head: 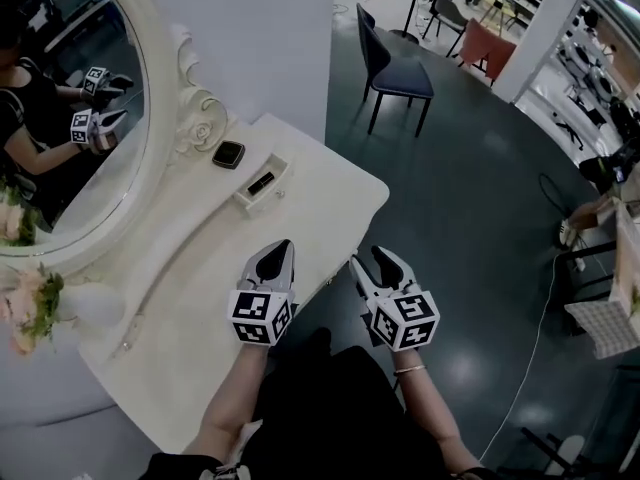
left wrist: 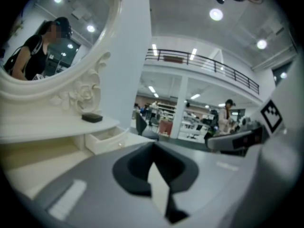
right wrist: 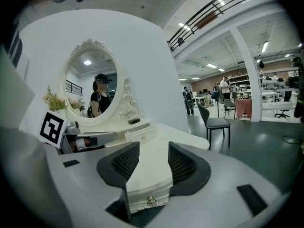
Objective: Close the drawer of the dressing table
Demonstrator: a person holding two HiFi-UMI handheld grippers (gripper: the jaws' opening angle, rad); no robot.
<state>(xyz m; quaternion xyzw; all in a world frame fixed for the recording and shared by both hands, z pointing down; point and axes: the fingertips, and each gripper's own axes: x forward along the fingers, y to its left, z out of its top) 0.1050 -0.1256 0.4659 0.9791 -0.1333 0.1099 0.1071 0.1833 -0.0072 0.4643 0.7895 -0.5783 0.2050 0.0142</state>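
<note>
The cream dressing table (head: 330, 193) has an oval mirror (head: 60, 118) at the left. Its small upper drawer (head: 262, 183) stands pulled out with a dark item inside; it also shows as the drawer (left wrist: 102, 139) and the drawer (right wrist: 142, 134). My left gripper (head: 281, 246) hovers over the table's front edge, well short of the drawer, jaw tips together on nothing (left wrist: 154, 148). My right gripper (head: 377, 255) hangs just off the table's edge, open (right wrist: 154, 151). Between its jaws I see the tabletop and a small knob (right wrist: 151, 201) on the table's front.
A black compact (head: 228, 155) lies on the shelf beside the mirror frame. Flowers (head: 30, 303) stand at the table's left end. A dark chair (head: 392, 68) stands on the floor beyond the table. A cable (head: 545, 308) runs across the floor at the right.
</note>
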